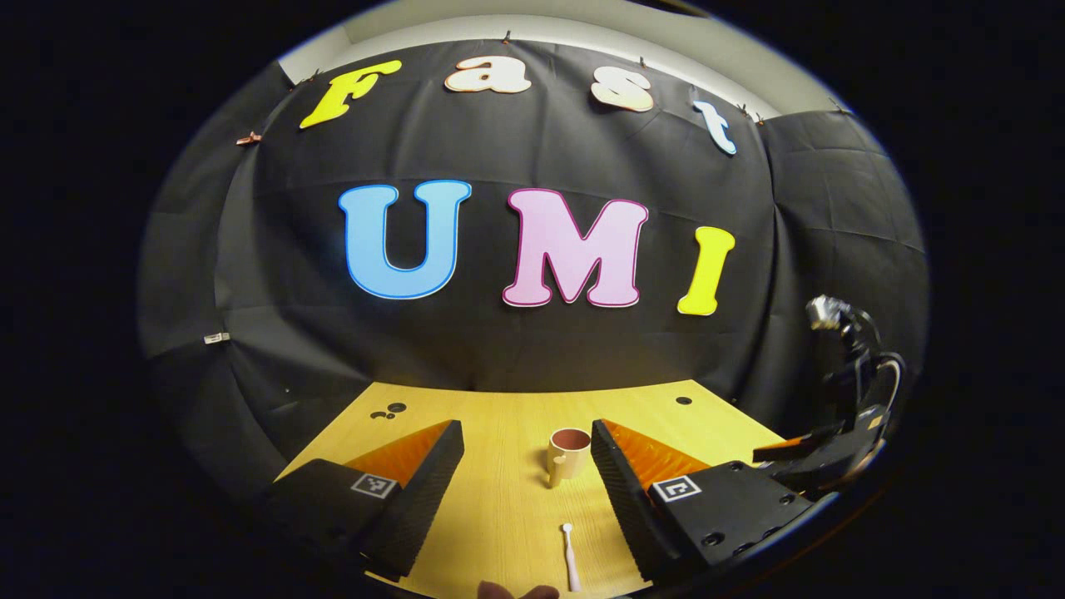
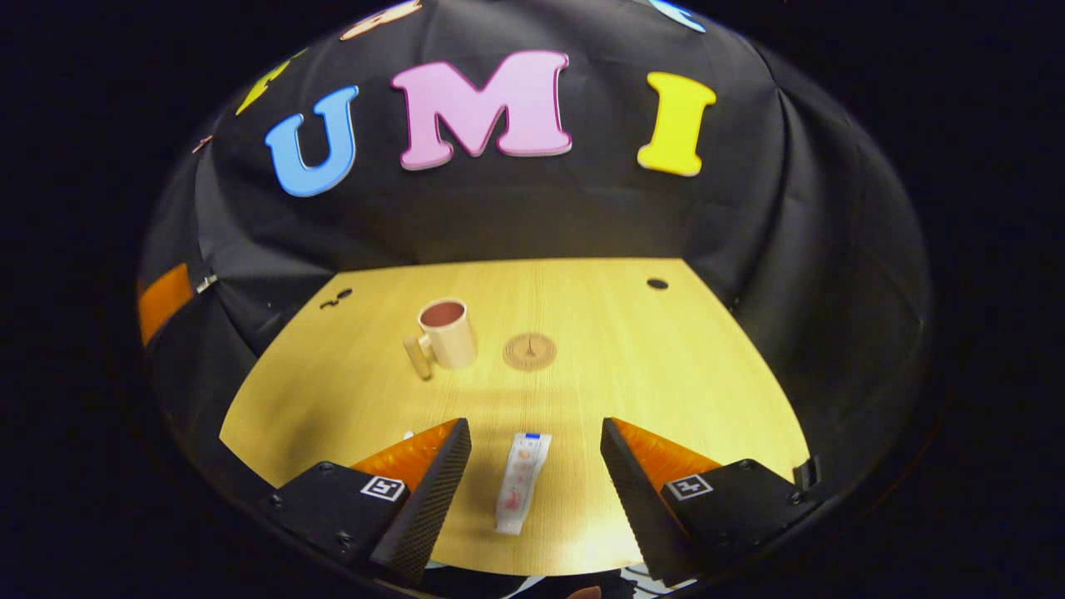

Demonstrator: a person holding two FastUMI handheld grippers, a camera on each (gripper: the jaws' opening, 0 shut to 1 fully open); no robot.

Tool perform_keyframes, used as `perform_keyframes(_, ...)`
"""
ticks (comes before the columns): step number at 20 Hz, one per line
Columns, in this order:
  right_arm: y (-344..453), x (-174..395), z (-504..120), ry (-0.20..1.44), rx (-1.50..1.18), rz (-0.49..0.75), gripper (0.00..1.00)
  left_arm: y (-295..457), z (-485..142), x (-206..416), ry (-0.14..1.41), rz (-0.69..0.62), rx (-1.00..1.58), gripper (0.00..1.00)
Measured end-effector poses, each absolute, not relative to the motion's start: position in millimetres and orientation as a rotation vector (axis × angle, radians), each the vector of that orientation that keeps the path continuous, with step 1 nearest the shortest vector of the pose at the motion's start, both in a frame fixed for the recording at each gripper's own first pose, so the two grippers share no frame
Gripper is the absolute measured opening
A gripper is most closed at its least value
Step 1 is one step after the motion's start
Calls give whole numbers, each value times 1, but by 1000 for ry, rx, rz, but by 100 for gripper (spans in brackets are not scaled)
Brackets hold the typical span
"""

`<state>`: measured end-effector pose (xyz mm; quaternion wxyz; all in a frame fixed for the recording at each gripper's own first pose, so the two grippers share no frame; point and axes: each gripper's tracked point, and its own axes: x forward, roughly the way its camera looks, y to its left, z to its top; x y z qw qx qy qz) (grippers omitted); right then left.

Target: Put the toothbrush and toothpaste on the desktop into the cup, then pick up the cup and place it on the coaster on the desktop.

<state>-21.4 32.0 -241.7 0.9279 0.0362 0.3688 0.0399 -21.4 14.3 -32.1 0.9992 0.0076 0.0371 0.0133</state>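
Left gripper view: left gripper [image 1: 527, 441] held above the desk [image 1: 499, 499], jaws wide apart, nothing between the ribbed, wedge-shaped pads. Desk is pale wood w/ fine straight grain, smooth, a few small round dark holes near the back edge. Cup [image 1: 568, 454] stands upright just ahead of the fingers, nearer the right one; cylindrical, cream outside, reddish-brown inside, blocky handle on its left side. Toothbrush [image 1: 569, 556] lies flat on the desk nearer the camera, slim white stick, small rounded head pointing toward the cup, well apart from it. Other gripper seen at far right edge, dark housing w/ cable.

Right gripper view: right gripper [image 2: 532, 441] also open wide, hovering over the toothpaste [image 2: 521, 482], not touching. Tube is flat, white, soft-looking w/ pinkish print, blue cap end pointing away, lying lengthwise between the fingers. Cup [image 2: 448, 333] farther back, upright. Coaster [image 2: 529, 351] just right of it: thin round disc, tan, wood-like, flat on the desk, apart from the cup.
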Motion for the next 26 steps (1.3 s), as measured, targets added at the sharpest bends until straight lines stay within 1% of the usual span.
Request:
perform_keyframes(5,47,-33,-324,964,96,99,95,24,-40,-24,91,48,10,95)
perform_keyframes(7,51,-35,-344,1030,107,98,95,27,-46,-25,103,53,4,95)
perform_keyframes(12,50,-27,-378,1108,33,88,92,31,-53,-26,124,68,-5,95)
perform_keyframes(16,53,-22,-393,1158,17,80,90,34,-59,-26,136,76,-6,95)
perform_keyframes(18,53,-21,-400,1188,23,63,86,34,-62,-27,145,79,-4,95)
perform_keyframes(19,52,-20,-402,1201,19,56,80,35,-65,-26,146,81,-4,95)
perform_keyframes(20,52,-16,-400,1190,24,49,77,36,-65,-26,148,82,-4,95)
perform_keyframes(23,52,-14,-406,1217,31,38,72,36,-72,-23,162,87,-10,95)
perform_keyframes(25,51,-14,-403,1232,30,42,58,36,-81,-20,180,96,-8,96)
perform_keyframes(26,51,-14,-402,1236,23,60,49,36,-89,-20,193,102,-6,96)
